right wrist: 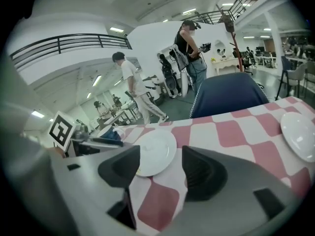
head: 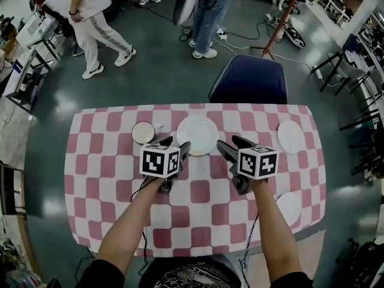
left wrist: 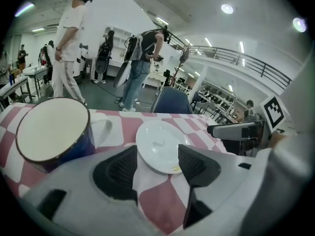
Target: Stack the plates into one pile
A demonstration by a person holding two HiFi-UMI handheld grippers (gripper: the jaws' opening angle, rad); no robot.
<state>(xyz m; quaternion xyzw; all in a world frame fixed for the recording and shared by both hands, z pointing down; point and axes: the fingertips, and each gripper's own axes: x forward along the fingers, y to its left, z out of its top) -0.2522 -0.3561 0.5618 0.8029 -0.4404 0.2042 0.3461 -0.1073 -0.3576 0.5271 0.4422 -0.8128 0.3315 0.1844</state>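
Three white plates lie apart on the pink-and-white checked table (head: 200, 191): one at the far middle (head: 197, 135), one at the far right (head: 291, 136), one near the right edge (head: 289, 207). My left gripper (head: 175, 145) hovers just left of the middle plate (left wrist: 160, 146), jaws open and empty. My right gripper (head: 233, 145) hovers just right of that same plate (right wrist: 155, 151), also open with nothing between its jaws. Both point at the plate from the near side. In the right gripper view, the far-right plate (right wrist: 300, 134) shows at the picture's edge.
A blue mug (head: 143, 132) with a white inside stands left of the middle plate, close to the left gripper (left wrist: 54, 132). A dark blue chair (head: 249, 80) stands behind the table. Two people (head: 96, 23) stand on the floor beyond.
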